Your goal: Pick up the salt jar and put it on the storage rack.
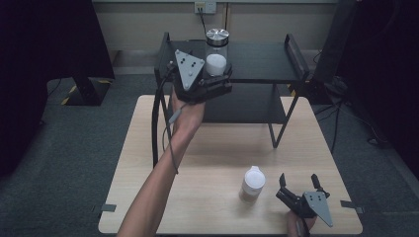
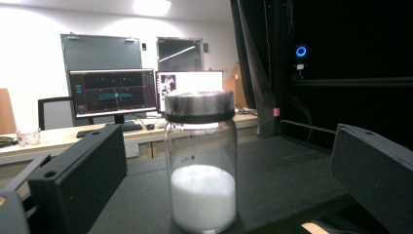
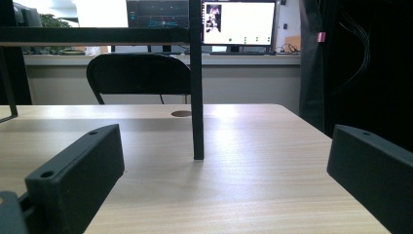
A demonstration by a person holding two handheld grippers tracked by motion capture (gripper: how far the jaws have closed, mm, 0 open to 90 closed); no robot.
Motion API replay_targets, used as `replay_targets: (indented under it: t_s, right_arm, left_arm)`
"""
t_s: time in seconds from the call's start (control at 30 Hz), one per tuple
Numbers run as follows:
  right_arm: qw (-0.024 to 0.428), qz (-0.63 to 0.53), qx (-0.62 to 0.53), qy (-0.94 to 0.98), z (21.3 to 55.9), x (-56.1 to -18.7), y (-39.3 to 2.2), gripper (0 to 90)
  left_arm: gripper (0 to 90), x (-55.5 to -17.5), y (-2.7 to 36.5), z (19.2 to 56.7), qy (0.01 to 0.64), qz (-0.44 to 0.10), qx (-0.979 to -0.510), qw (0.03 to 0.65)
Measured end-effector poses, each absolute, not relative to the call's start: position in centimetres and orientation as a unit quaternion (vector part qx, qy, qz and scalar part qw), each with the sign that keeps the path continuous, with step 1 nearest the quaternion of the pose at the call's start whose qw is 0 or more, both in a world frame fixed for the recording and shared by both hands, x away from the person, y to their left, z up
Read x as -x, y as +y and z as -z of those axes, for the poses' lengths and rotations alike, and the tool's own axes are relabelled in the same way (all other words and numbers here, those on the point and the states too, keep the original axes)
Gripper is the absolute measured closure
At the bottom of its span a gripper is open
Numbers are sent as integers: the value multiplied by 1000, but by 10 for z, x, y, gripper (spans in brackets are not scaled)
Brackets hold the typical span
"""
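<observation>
1. The glass jar [image 1: 216, 52] stands upright on the top shelf of the black rack [image 1: 269, 61], close to that shelf's front edge and a little left of its middle.
2. It is a clear, round jar with a rounded shoulder, and its flat metal lid [image 2: 199, 105] has a dull, brushed shine.
3. White powder [image 2: 203, 195], fine and smooth on top, fills roughly the lower third; the glass above it is clear.
4. The left gripper [image 1: 220, 79] is at the jar, jaws spread wide. In the left gripper view the jar sits between the two blocky, matt black jaws, with a gap on both sides, so nothing is gripped.
5. A grey three-cornered plate [image 1: 188, 66] tops that gripper, and a thin cable [image 1: 170, 136] trails down along the forearm.
6. The rack is dark metal with slim square legs and raised end rails, standing at the far edge of the pale, wood-grained desk [image 1: 148, 187].
7. A smaller jar [image 1: 252, 183] with a white lid stands near the desk's front edge, right of middle.
8. The right gripper [image 1: 299, 185] rests by the front right corner, just beside that smaller jar, jaws open and empty.
</observation>
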State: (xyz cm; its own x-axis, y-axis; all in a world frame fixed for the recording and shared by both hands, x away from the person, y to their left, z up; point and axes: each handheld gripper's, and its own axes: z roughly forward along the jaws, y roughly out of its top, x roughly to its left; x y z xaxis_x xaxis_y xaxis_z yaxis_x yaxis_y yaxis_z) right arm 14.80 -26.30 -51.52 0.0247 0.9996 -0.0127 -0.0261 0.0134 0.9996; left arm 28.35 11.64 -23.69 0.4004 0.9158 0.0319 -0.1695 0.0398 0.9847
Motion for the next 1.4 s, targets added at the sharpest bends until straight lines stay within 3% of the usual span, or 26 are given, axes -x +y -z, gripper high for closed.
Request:
replay_targets:
  t_s: [0.6,0.87,1.4]
  right_arm:
    - [514,-499,-495,492,515,-148,-264,0]
    - [516,-497,-496,491,515,-148,-263,0]
    - [515,-498,-495,491,515,-148,-263,0]
  left_arm:
    - [0,-228,133,278,397,-383,-583,597]
    - [0,-213,145,321,395,-368,-589,601]
    - [0,-191,145,420,437,-388,-576,571]
